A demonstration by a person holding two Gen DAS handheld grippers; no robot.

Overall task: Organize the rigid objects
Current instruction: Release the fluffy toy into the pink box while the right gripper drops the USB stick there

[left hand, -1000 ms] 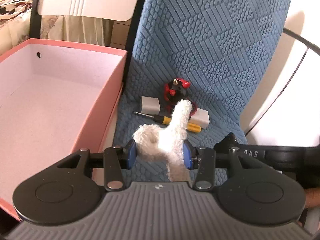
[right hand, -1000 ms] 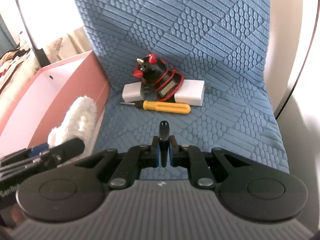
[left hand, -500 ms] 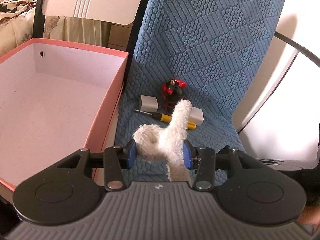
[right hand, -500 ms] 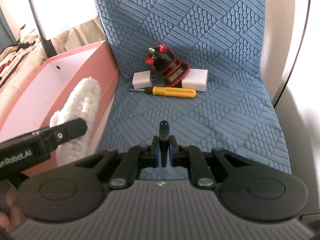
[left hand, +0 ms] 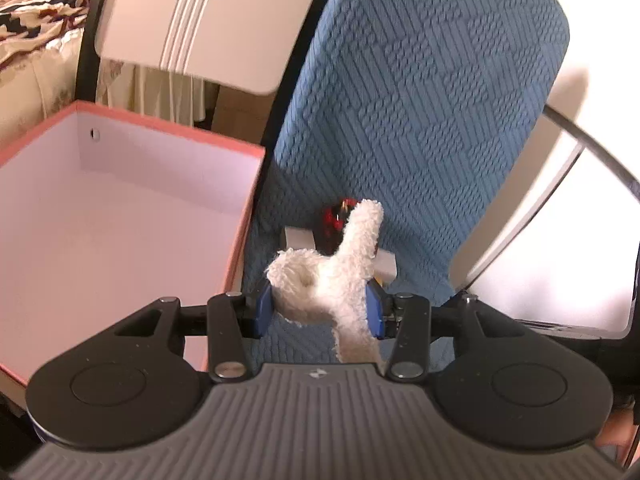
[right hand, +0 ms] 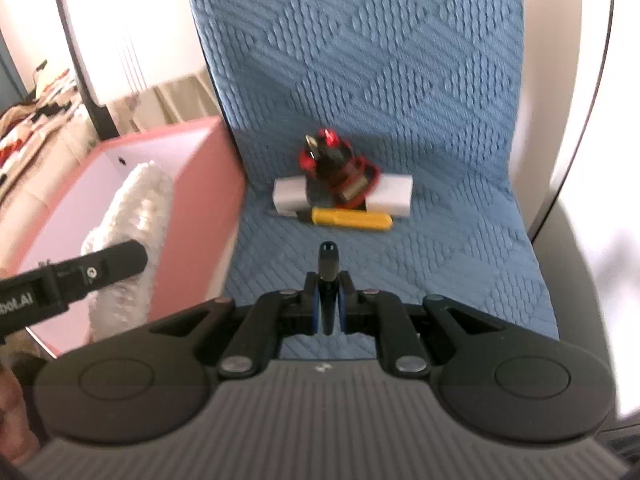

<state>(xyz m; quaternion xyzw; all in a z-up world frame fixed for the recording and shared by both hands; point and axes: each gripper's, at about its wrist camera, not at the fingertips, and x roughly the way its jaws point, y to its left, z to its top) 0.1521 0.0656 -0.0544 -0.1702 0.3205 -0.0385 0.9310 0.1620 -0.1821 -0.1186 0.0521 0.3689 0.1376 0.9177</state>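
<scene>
Terrycloth, white and fluffy (left hand: 332, 280), sits clamped in the left gripper (left hand: 320, 306), with the pink box (left hand: 248, 216) just to its left. Right gripper (right hand: 328, 308) pinches a slim black object (right hand: 328, 268); ahead of it a yellow-handled screwdriver (right hand: 352, 219), two white adapters (right hand: 390, 194) and a red-and-black plug (right hand: 336, 162) lie together on the blue chair seat (right hand: 440, 264).

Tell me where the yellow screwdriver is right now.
In the right wrist view the yellow screwdriver lies on the blue chair seat, directly in front of the two white adapters and the red-and-black plug.
</scene>
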